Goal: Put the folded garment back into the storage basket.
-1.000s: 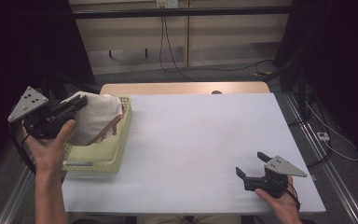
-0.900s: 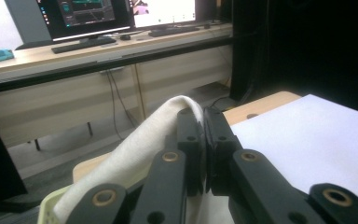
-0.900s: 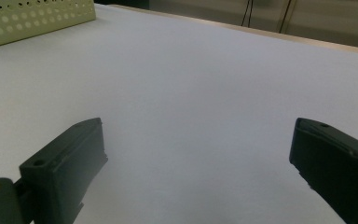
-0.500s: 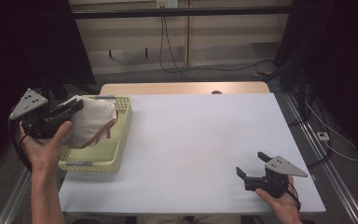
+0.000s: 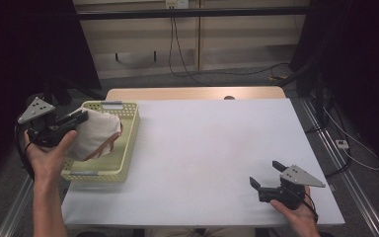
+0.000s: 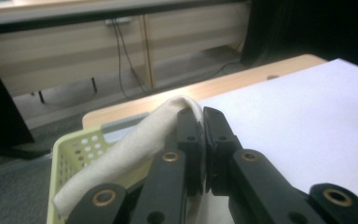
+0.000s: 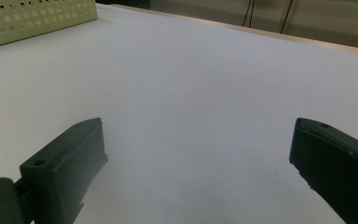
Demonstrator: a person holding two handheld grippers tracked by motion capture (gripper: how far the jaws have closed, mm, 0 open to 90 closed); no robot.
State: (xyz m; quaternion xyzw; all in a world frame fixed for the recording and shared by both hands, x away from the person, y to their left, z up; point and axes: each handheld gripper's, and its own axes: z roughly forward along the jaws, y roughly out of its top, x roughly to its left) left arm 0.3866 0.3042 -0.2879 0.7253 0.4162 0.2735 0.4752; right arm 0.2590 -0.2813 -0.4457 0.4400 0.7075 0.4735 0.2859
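A cream-white cloth (image 5: pixel 96 136) hangs bunched over a pale yellow perforated basket (image 5: pixel 128 143) at the table's left edge. My left gripper (image 5: pixel 81 117) is shut on the cloth's upper fold, held by a hand just left of the basket. In the left gripper view the two black jaws (image 6: pixel 203 116) meet, with the cloth (image 6: pixel 135 144) pinched and draped to their left above the basket (image 6: pixel 72 154). My right gripper (image 5: pixel 265 174) rests low near the table's front right, open. Its jaws stand wide apart in the right gripper view (image 7: pixel 196 140), with bare white table between them.
The white table top (image 5: pixel 217 148) stretches between the basket and the right gripper. A wooden strip (image 5: pixel 192 94) borders its far edge, with cabinets and cables on the floor behind. The basket's corner (image 7: pixel 28 18) shows far off in the right gripper view.
My left hand has come down a little with the cloth, which now sits lower in the basket. The right gripper has stayed put.
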